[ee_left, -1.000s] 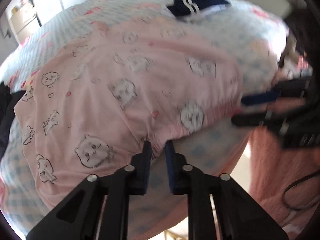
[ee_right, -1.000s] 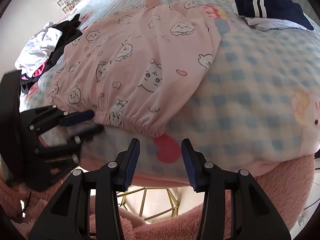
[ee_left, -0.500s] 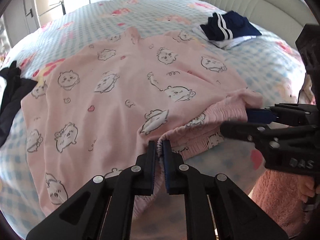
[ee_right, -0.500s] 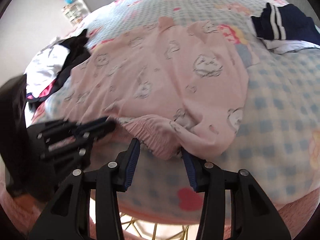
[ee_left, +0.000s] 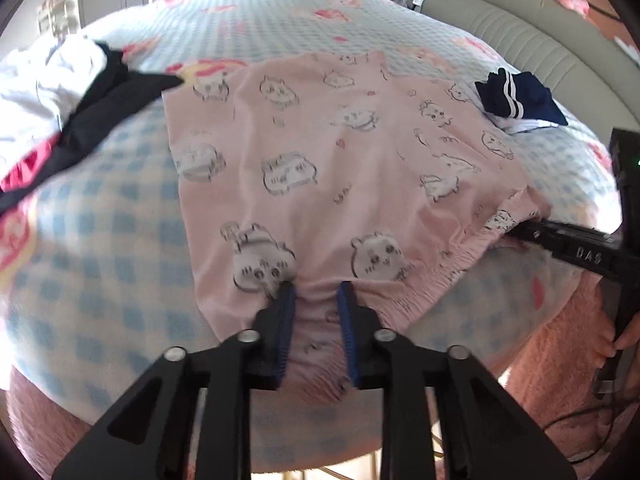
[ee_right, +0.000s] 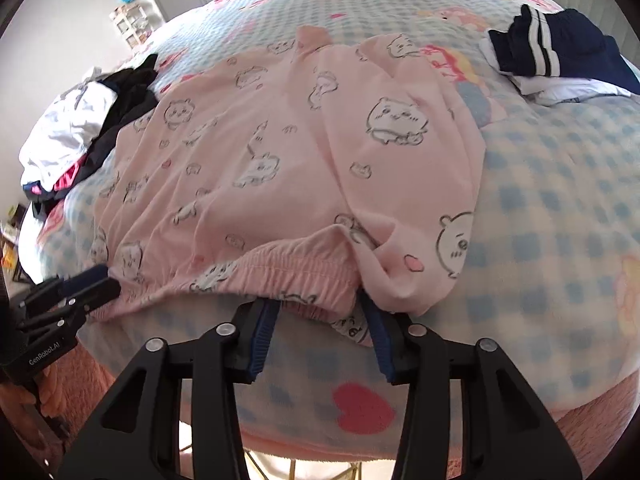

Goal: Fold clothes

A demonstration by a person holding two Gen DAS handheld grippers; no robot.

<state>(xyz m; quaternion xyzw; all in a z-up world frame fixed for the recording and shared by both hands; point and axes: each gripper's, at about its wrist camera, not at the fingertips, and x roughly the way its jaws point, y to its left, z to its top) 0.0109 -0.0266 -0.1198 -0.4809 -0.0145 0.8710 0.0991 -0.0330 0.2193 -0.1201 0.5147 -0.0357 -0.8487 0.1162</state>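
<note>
Pink pyjama pants (ee_left: 340, 168) with a cartoon-animal print lie spread flat on the bed (ee_left: 120, 240), which is covered by a blue-checked blanket. Their elastic waistband runs along the bed's near edge, and both grippers work at it.

The left gripper (ee_left: 314, 294) is at the waistband's left part. Its jaws are opening, a narrow gap between them, with a bunched bit of waistband cloth in that gap; the pads do not seem to press on it.

The right gripper (ee_right: 320, 312) is at the waistband's right end, where the pants' corner is folded over into a small flap. Its jaws are closing, still apart, with the waistband hem hanging between them; I cannot tell that either pad grips it yet.

On the bed beyond the pants' right side lies a folded navy garment (ee_right: 560, 56) with white stripes, atop something white. Beyond the pants' left side sits a loose pile (ee_right: 80, 132) of white, black and magenta clothes. A grey headboard (ee_left: 520, 44) curves behind the bed's far right.
</note>
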